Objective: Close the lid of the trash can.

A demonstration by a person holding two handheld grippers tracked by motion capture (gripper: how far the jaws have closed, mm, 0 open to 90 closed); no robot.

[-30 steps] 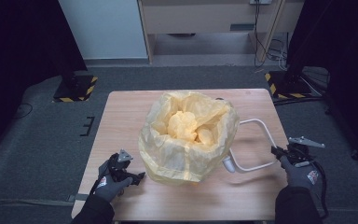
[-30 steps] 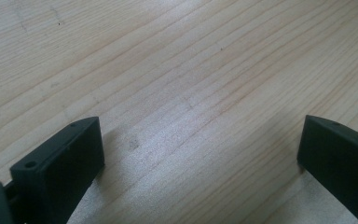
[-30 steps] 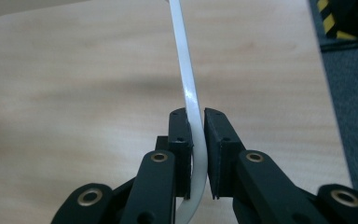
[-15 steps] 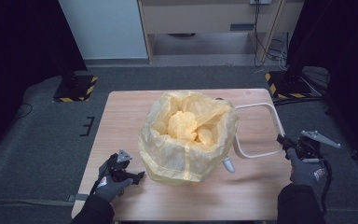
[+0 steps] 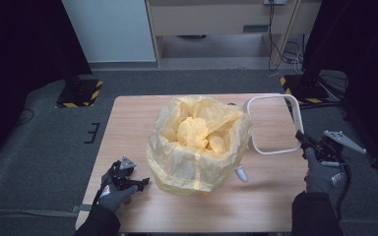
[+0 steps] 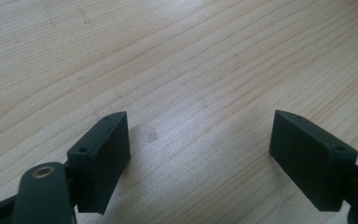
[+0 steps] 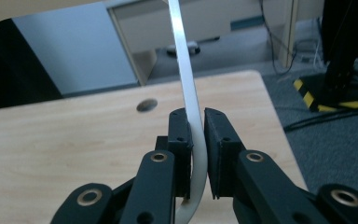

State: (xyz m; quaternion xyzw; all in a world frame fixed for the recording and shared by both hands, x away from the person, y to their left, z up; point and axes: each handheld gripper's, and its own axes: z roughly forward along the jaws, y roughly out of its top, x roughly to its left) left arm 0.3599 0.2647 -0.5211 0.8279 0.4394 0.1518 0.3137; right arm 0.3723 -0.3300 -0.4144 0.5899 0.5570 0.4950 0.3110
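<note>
The tabletop (image 5: 128,123) carries a bin lined with a yellow bag (image 5: 197,145), which sits left of the right claw (image 5: 301,140) and right of the left claw (image 5: 140,182). The right claw is clamped on the bin's white handle (image 7: 186,70), tilting it upward, probably to carry it. The left claw, jaws apart and just narrowing on nothing, rests low over bare wood.

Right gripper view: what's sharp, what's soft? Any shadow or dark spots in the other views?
Right gripper view: right tongs and the clamped white frame fairly sharp, background cabinet soft. Left gripper view: left tongs cast a soft shadow on the table; wood grain crisp. High view: dark at the sides, yellow bag well lit.
</note>
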